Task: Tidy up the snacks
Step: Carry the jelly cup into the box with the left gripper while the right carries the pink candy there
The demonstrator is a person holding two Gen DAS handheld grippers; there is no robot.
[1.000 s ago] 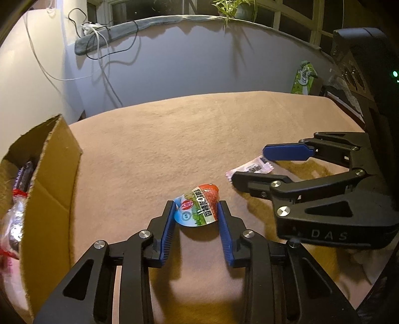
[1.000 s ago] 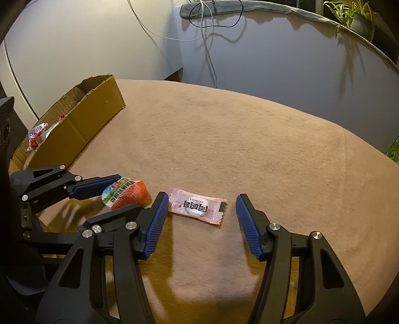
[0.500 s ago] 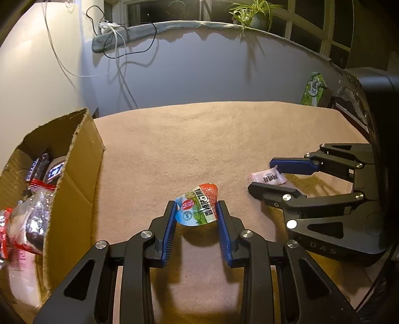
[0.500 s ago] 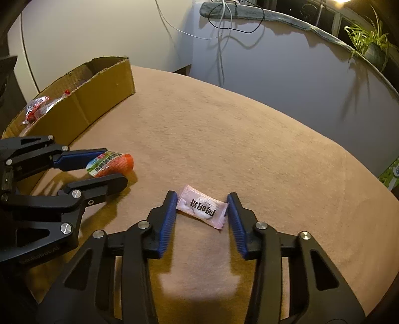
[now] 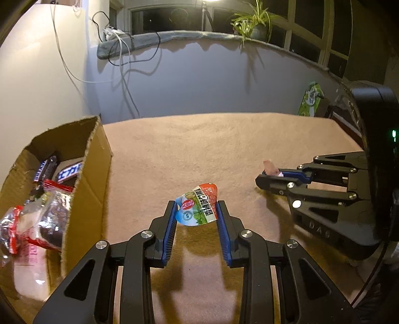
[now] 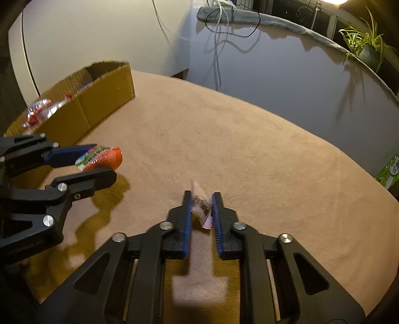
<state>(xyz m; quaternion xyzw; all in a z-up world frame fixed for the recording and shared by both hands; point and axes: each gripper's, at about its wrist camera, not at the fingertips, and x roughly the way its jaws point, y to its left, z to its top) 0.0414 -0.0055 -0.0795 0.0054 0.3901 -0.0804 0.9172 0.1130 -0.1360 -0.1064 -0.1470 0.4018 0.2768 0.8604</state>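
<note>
Pink candy packet (image 6: pixel 201 208) (on edge) lengthwise along right tool (image 6: pixel 202 199)

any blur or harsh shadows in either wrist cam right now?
Left wrist view: fisheye bends the walls, snacks in the cardboard box smear at the edge. Right wrist view: hard shadow under the right gripper, pink candy wrapper slightly soft.

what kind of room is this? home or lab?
Most likely a home room at night, not a lab: a potted plant on a ledge by dark windows, loose cables down the wall, and a cloth-covered table with a cardboard snack box.
</note>
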